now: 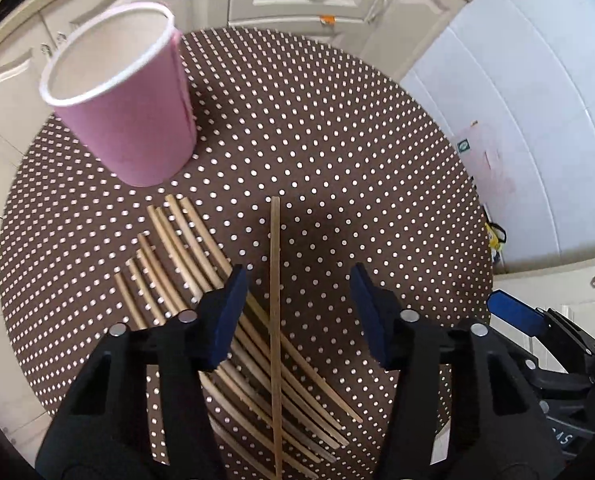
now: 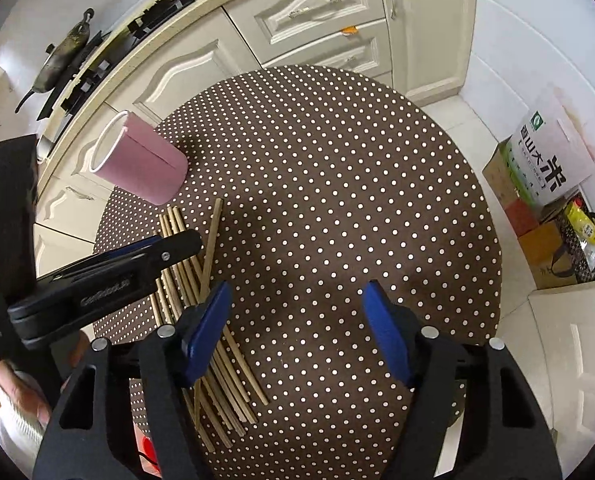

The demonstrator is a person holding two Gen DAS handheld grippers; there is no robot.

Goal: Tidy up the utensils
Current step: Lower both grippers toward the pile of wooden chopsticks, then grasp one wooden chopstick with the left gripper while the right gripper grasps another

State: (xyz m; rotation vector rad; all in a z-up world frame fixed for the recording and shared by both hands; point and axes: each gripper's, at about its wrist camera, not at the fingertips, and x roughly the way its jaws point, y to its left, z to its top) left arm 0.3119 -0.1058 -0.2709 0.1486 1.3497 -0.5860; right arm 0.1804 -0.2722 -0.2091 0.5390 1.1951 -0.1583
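Note:
Several wooden chopsticks (image 1: 201, 256) lie in a loose row on the round table with the brown dotted cloth (image 1: 337, 152). One chopstick (image 1: 275, 300) lies across the others, pointing away from me. An empty pink paper cup (image 1: 137, 120) stands upright at the far left. My left gripper (image 1: 297, 284) is open just above the crossed chopstick, its blue pads on either side. My right gripper (image 2: 297, 300) is open and empty over the bare cloth to the right of the chopsticks (image 2: 181, 272). The cup (image 2: 145, 164) and the left gripper (image 2: 109, 272) also show in the right wrist view.
Cream kitchen cabinets (image 2: 317, 12) stand behind the table. A stove with a pan (image 2: 57, 60) is at the back left. Boxes and a rice bag (image 2: 545, 160) sit on the floor to the right. The cloth's right half (image 2: 357, 200) holds nothing.

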